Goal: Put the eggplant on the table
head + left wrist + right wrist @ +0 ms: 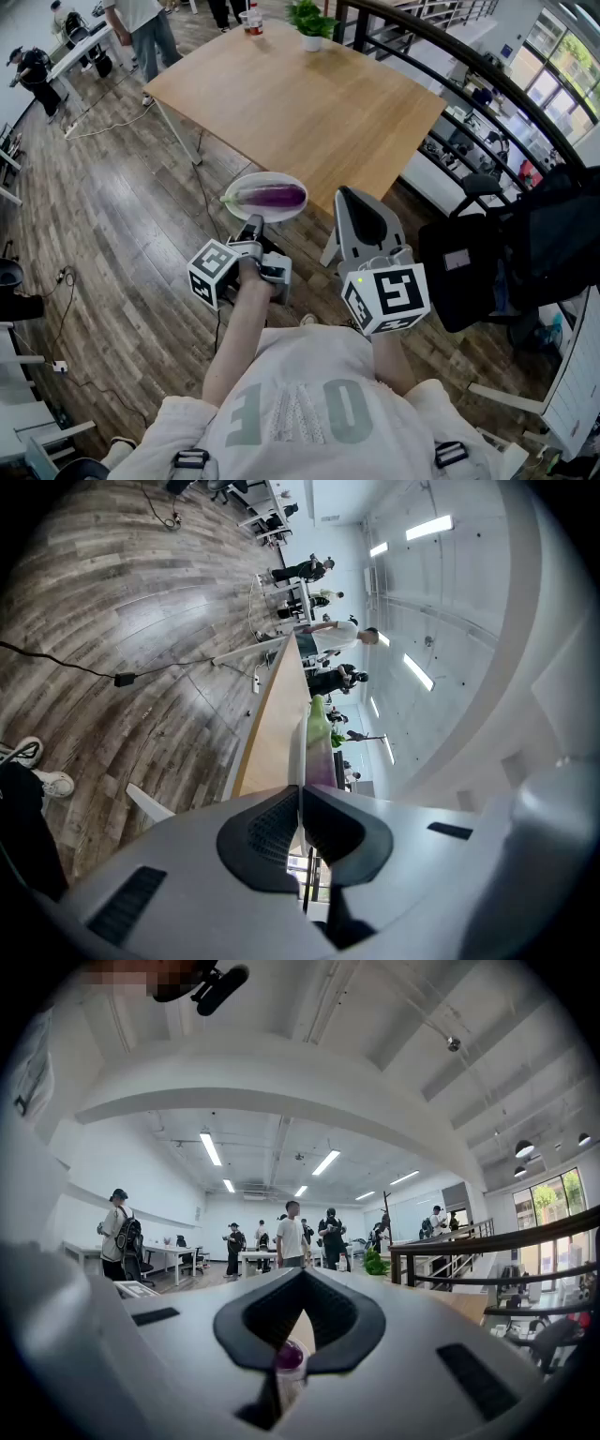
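Note:
A purple eggplant [275, 196] with a green cap lies on a white plate [236, 190], held in the air just off the near corner of the wooden table [309, 103]. My left gripper [253, 225] is shut on the plate's near rim. In the left gripper view the plate [298, 752] shows edge-on between the jaws, with the eggplant [321, 752] beyond and the table [277, 733] to the left. My right gripper [349, 197] hovers just right of the plate, shut and empty. In the right gripper view the eggplant's tip [289, 1356] shows through the gap behind the closed tips.
A potted plant [312, 26] and a red can [253, 19] stand at the table's far edge. A black railing [450, 56] runs along the right, with a black chair and bag [525, 253] near me. People stand at desks at the far left [141, 28].

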A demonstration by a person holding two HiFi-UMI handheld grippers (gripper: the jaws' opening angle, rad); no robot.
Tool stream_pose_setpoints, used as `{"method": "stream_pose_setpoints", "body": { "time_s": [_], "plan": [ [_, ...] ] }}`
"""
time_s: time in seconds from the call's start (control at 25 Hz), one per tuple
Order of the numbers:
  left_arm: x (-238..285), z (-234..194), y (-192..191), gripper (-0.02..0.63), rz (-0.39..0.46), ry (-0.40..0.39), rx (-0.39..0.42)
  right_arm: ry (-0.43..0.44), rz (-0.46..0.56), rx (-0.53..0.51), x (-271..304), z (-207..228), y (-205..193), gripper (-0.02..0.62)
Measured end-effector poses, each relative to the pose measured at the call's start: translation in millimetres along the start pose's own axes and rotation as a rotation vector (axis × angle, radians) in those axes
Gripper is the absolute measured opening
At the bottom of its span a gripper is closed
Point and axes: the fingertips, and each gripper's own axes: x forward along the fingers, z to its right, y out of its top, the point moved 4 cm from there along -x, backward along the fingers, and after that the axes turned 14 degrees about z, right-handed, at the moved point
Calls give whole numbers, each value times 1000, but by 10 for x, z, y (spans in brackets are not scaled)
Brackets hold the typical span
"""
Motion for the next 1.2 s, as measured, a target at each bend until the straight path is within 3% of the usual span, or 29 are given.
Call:
{"method": "stream_pose_setpoints", "body": {
  "time_s": [0.44, 0.68, 1.2],
  "plan": [
    [37, 68, -13, 20, -14, -24, 0, -7, 16, 19, 97, -61, -63, 18],
    [49, 16, -1, 20, 3, -26, -18, -23, 60, 85, 32, 0, -72, 18],
    [219, -1, -17, 20, -13, -17, -40, -30, 30, 157, 125, 63, -294, 18]
  ]
}}
